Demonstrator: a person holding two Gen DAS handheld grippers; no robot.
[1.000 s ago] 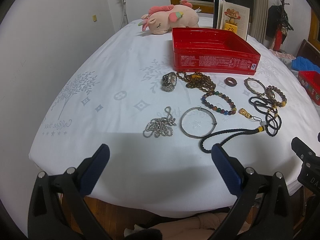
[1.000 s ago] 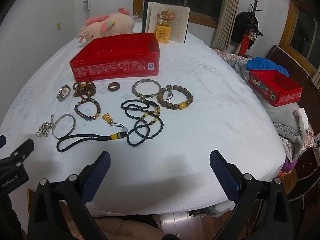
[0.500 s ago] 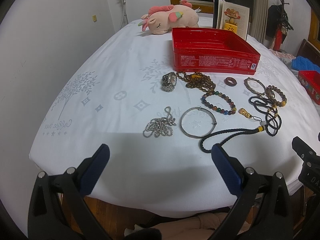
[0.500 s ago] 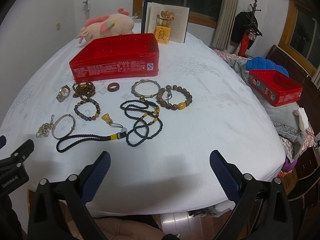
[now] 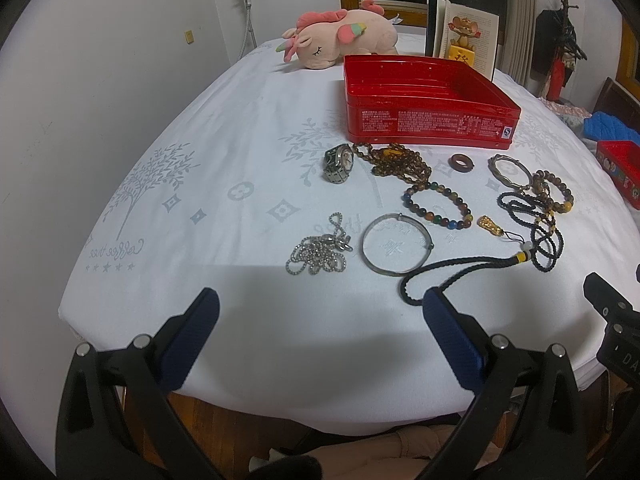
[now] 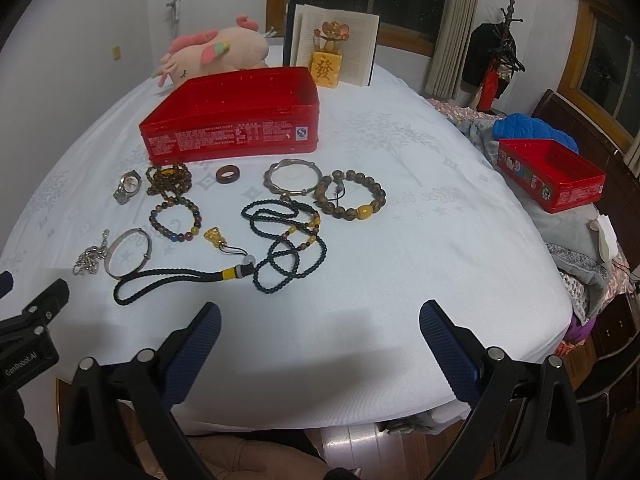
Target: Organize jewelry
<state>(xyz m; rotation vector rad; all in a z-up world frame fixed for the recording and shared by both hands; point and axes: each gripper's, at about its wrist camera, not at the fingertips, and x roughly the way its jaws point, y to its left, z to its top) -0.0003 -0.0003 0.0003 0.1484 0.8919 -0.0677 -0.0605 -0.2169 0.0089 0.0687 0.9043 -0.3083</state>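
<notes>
An open red tin (image 5: 430, 126) (image 6: 232, 138) stands on the white tablecloth, and jewelry lies scattered in front of it. In the left wrist view I see a watch (image 5: 339, 163), a silver chain (image 5: 320, 254), a silver bangle (image 5: 397, 249), a coloured bead bracelet (image 5: 438, 207) and a black cord with a gold charm (image 5: 456, 274). The right wrist view adds a black bead necklace (image 6: 288, 240), a brown bead bracelet (image 6: 352, 196) and a brown ring (image 6: 228, 174). My left gripper (image 5: 318, 312) and right gripper (image 6: 320, 316) hang open near the front edge, both holding nothing.
A pink plush toy (image 5: 340, 42), an open book (image 6: 334, 46) and a small figurine (image 6: 329, 62) stand behind the tin. A second smaller red tin (image 6: 550, 174) rests on bedding to the right. The cloth's front edge (image 5: 320, 412) drops off just under the grippers.
</notes>
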